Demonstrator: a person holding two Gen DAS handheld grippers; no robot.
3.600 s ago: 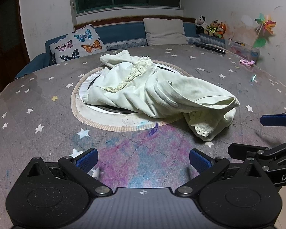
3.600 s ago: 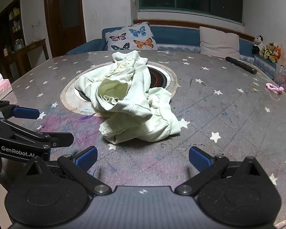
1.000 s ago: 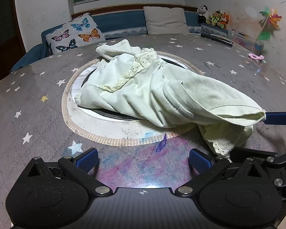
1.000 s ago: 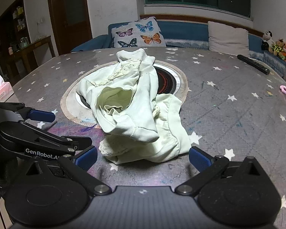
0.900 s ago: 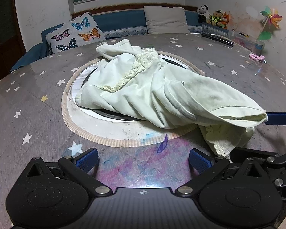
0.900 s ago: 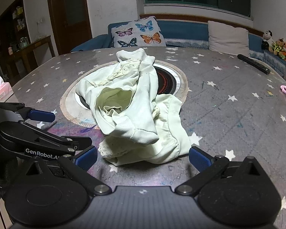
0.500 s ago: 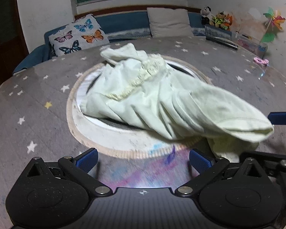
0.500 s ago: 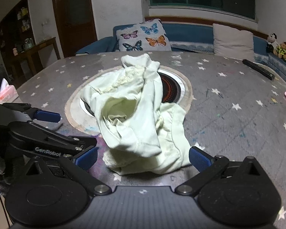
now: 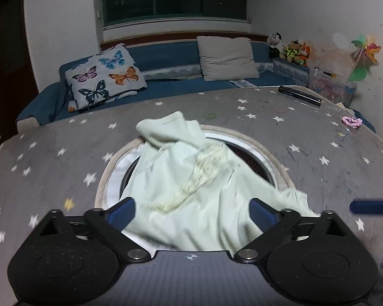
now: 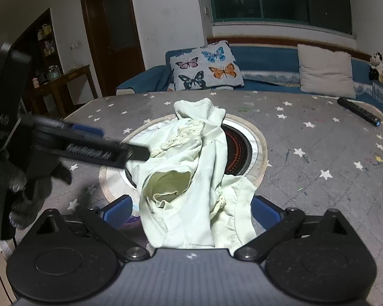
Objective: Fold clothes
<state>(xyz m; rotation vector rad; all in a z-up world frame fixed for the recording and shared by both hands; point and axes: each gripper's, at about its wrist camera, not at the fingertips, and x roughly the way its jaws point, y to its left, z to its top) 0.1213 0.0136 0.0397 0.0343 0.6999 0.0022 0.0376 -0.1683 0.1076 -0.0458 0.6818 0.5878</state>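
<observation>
Left gripper [image 9: 191, 211] was over the near side of the shirt [image 9: 181, 178], and its jaws were closing but wide apart as I watched. The pale cloth filled the gap between the two blue pads [image 9: 120, 210], though I saw neither pad pressing on it, so no grip there.

Right gripper [image 10: 191, 210] stood wide too. A bunched part of the shirt lay between its pads, with an open sleeve or hem mouth [image 10: 169, 181] gaping just ahead of them. Again the cloth sat loose, not pinched.

The shirt was a crumpled heap in the middle of the table [image 9: 51, 165]. It was draped across the round hob [image 10: 235, 145] set into the top, covering the hob's left half in the right view and leaving the dark ring bare on the right. A strip of lace trim [image 9: 191, 186] ran diagonally over the heap, and a folded corner stuck up at the far end.

In the left view one blue finger [image 9: 367, 206] of the right gripper poked in from the right edge, just beside the cloth's edge. In the right view the left gripper's black body reached in from the left, its tip at the shirt's edge; whether it touched, I could not tell through the blur.

Far side of the table: a remote [image 10: 357, 111] and a pink hair tie [image 9: 351, 121], both well apart from the shirt. Beyond, a butterfly cushion [image 9: 104, 76] on the bench
</observation>
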